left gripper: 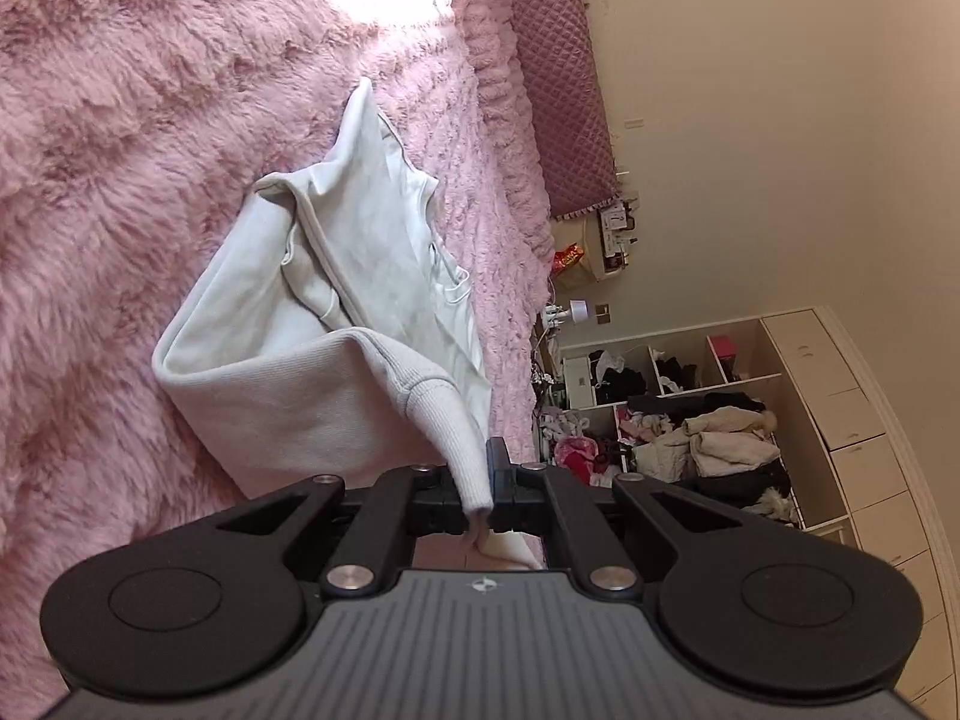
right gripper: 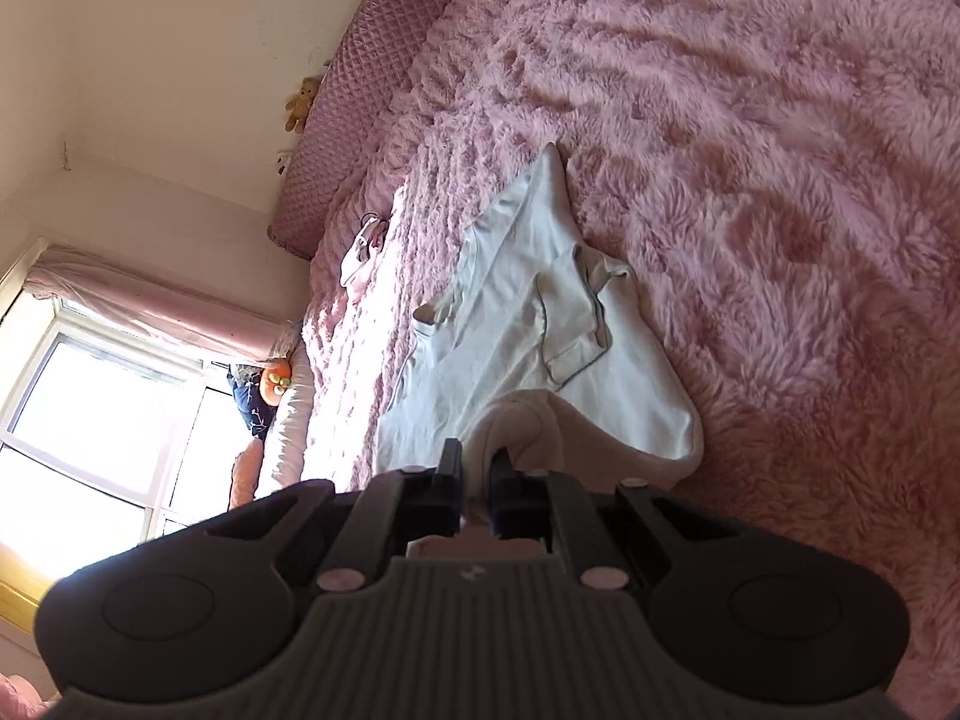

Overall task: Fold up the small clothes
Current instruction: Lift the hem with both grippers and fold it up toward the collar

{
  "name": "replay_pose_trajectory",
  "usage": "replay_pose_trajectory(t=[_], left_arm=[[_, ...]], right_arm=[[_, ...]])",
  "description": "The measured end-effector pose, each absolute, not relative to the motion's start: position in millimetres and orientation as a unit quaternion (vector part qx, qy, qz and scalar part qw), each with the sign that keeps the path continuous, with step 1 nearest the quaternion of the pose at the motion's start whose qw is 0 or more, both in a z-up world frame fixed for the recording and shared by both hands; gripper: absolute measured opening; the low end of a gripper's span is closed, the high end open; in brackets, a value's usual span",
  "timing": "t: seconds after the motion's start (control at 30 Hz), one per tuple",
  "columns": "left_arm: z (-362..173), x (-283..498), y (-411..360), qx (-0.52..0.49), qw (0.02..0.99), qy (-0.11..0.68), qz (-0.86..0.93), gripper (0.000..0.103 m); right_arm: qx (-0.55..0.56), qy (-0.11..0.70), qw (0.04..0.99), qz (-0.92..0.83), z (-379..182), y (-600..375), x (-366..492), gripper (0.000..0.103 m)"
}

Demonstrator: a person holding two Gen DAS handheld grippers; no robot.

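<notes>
- Both of your grippers are clamped on the same white garment (left gripper: 336, 324), each one pinching a part of it lifted off the bed.
- Your left gripper (left gripper: 487, 495) has its jaws pressed together on a ribbed cuff (left gripper: 450, 420); the cuff runs down between the fingers and its end hangs out below them.
- From that cuff the cloth rises and folds back over the body of the garment, making a raised, hollow loop on the side nearest you.
- Your right gripper (right gripper: 475, 483) is likewise closed on a bunched fold of the white cloth, which bulges up just ahead of its fingertips.
- Most of the garment lies spread on the fluffy pink blanket (left gripper: 120, 150), its far corner pointing towards the quilted pink headboard (left gripper: 558, 90).
- In the right wrist view you can see a neckline or armhole opening with a darker edge near the middle of the cloth.
- Off to one side of the bed stand open shelves (left gripper: 690, 414) stuffed with piled clothes; on the other side is a bright window (right gripper: 90, 432) under a pink curtain.
- One small teddy bear (right gripper: 298, 103) sits by the headboard against the wall.
</notes>
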State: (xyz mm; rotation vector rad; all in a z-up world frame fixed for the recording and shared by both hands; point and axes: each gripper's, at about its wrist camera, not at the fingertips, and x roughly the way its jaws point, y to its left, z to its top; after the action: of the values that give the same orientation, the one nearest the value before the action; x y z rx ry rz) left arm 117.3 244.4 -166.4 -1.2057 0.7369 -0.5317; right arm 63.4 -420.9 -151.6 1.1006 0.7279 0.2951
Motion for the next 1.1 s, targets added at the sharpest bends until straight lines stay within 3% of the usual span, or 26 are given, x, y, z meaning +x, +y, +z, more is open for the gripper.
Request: replay_pose_trajectory(t=[0.3,0.7,0.8,0.83,0.97,1.07,1.1], left_arm=[[-150.8,248.1,252.6,-0.516,0.755,0.316,-0.253,0.004],[-193.6,377.3,245.3,-0.483,0.771,0.357,-0.21,0.004],[-211.5,394.0,249.1,-0.485,0.759,0.393,-0.185,0.008],[-215.3,396.3,250.9,-0.488,0.754,0.402,-0.176,0.014],[-209.4,393.0,271.8,-0.506,0.751,0.392,-0.162,0.031],[-181.7,374.3,291.0,-0.48,0.793,0.343,-0.154,0.053],[-172.7,363.5,296.8,-0.473,0.799,0.335,-0.158,0.053]], right_arm=[[0.495,0.288,0.811,0.118,-130.7,-420.3,200.4,0.003],[0.462,0.339,0.818,0.048,-196.9,-406.9,365.9,0.003],[0.454,0.355,0.816,0.038,-210.6,-407.4,386.8,0.003],[0.456,0.363,0.812,0.031,-215.4,-408.0,390.8,0.004],[0.459,0.357,0.813,0.037,-216.1,-412.3,393.0,0.019],[0.415,0.327,0.848,0.032,-198.4,-415.7,377.6,0.059],[0.398,0.314,0.861,0.031,-190.9,-418.7,368.8,0.059]])
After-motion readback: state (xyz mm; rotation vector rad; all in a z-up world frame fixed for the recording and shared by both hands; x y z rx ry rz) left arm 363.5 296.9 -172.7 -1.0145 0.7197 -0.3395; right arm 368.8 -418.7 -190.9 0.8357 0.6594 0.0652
